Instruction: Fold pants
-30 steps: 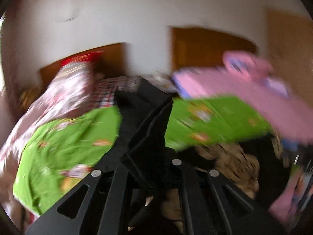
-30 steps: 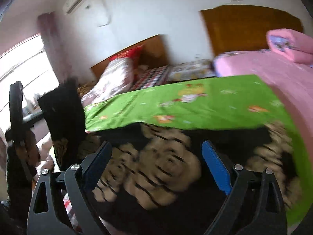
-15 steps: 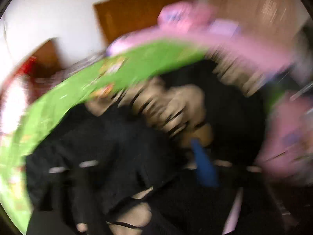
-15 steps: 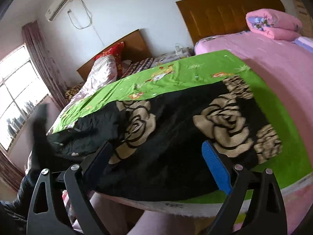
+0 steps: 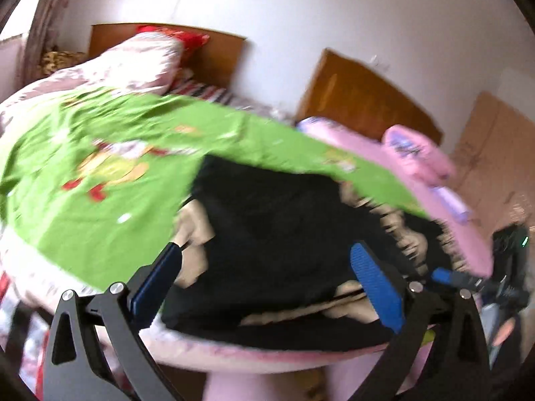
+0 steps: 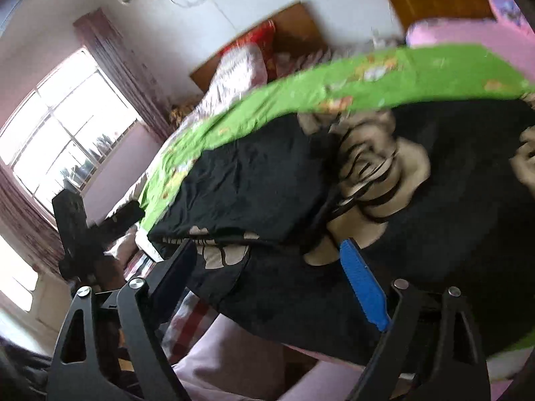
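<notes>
Lying folded on the blanket (image 6: 434,267), black pants (image 6: 247,187)

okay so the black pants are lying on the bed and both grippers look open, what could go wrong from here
The black pants lie on a black rose-print blanket; with black on black, a finger could pinch the blanket along with the pants.

The pants sit close to the bed's near edge, so a tug toward the person might slide them off.

Both views are motion-blurred, and the left gripper and right gripper hang open above the cloth, so a fast grab may miss the hem.
</notes>
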`<act>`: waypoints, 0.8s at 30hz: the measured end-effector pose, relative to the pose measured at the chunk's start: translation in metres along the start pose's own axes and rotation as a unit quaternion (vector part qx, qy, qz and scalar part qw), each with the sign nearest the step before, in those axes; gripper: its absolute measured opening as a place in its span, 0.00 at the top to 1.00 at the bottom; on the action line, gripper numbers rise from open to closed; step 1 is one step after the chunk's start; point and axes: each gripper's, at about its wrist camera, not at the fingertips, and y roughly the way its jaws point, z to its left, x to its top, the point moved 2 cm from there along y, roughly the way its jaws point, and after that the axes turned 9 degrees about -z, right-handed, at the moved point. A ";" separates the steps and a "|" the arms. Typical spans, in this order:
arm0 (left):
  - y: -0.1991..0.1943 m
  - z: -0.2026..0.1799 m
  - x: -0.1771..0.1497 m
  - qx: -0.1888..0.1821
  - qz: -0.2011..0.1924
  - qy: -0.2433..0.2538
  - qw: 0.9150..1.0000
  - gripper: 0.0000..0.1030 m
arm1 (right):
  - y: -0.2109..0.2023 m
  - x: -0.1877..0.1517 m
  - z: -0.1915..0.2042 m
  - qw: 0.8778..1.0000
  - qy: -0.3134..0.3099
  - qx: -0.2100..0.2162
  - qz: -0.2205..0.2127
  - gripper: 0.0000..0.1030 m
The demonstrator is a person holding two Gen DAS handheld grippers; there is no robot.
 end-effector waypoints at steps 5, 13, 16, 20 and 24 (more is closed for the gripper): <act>0.015 -0.001 -0.023 0.041 0.013 0.056 0.998 0.02 | 0.029 0.003 0.003 1.000 0.013 -0.002 0.023 0.29; 0.013 0.007 -0.042 0.062 0.023 0.084 0.994 0.02 | 0.056 0.012 0.001 0.999 0.025 -0.031 0.028 0.49; 0.005 0.006 -0.045 0.071 0.018 0.101 0.992 0.02 | 0.052 0.011 -0.006 0.998 0.028 -0.056 0.016 0.78; 0.002 0.007 -0.049 0.090 0.019 0.121 0.988 0.02 | 0.049 0.013 0.008 0.998 -0.021 -0.061 0.008 0.91; 0.004 0.006 -0.050 0.103 0.024 0.131 0.986 0.02 | 0.040 0.039 0.044 0.992 -0.102 -0.070 -0.023 0.92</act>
